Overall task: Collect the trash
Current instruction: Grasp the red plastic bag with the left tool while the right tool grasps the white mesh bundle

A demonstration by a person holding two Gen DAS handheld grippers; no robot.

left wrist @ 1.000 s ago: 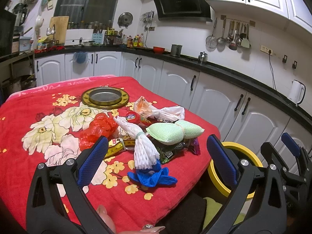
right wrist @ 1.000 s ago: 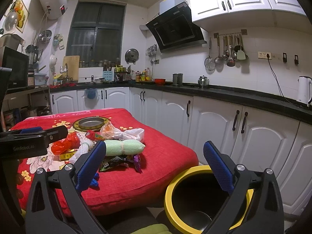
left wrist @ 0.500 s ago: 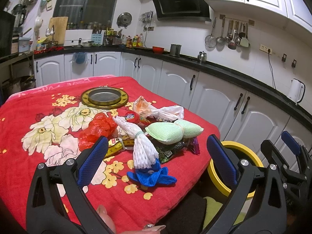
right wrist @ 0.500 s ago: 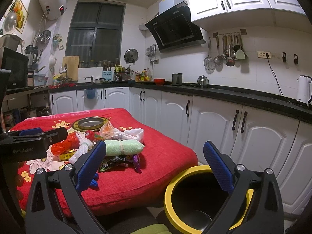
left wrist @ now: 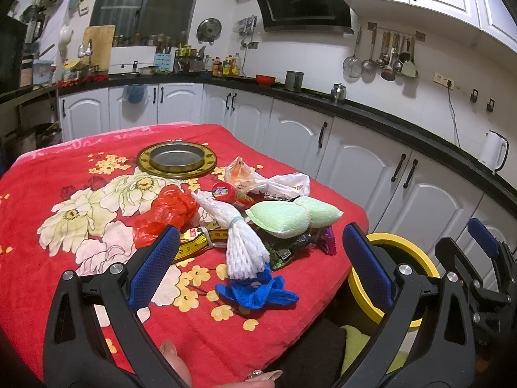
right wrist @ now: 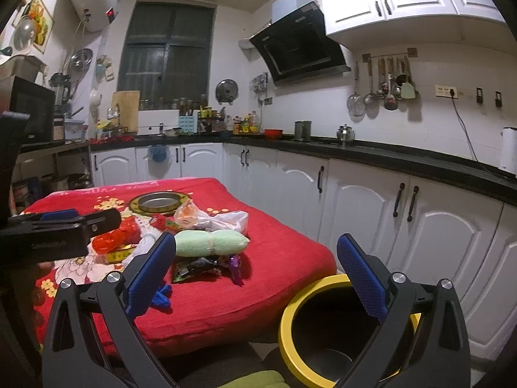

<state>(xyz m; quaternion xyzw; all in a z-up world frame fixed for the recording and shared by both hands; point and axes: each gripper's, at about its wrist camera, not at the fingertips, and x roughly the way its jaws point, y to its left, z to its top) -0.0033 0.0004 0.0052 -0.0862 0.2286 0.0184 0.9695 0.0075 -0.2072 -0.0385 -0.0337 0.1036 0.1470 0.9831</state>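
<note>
Left wrist view first: the left gripper (left wrist: 258, 265) hangs over the near edge of a table covered with a red floral blanket (left wrist: 64, 194), its blue-padded jaws spread wide with nothing between them. A fingertip (left wrist: 176, 365) of the person shows at the bottom of the frame. The trash lies in a heap toward the right edge of the blanket — a white foam net (left wrist: 240, 236) with a blue glove (left wrist: 258, 291) touching its near end, a red plastic bag (left wrist: 164, 213) to its left, a green foam sleeve (left wrist: 290, 218) to its right, dark snack wrappers (left wrist: 287, 249) under that sleeve, and a white plastic bag (left wrist: 268, 182) behind. A round metal tray (left wrist: 176, 160) sits near the far edge, apart from the heap. Off the right edge of the table, lower down, stands a yellow-rimmed bin (left wrist: 407, 252), and the right gripper (left wrist: 484, 252) shows at the frame's right side.

Right wrist view: the right gripper (right wrist: 255, 274) is also wide open and holds nothing. It hovers off the table's right edge, above and just short of the yellow-rimmed bin (right wrist: 290, 307), whose dark inside is visible. The green foam sleeve (right wrist: 210, 242) lies near the blanket's (right wrist: 258, 291) right edge with the wrappers (right wrist: 200, 265) just in front of it — the left gripper's (right wrist: 61, 229) side shows at the frame's left.
</note>
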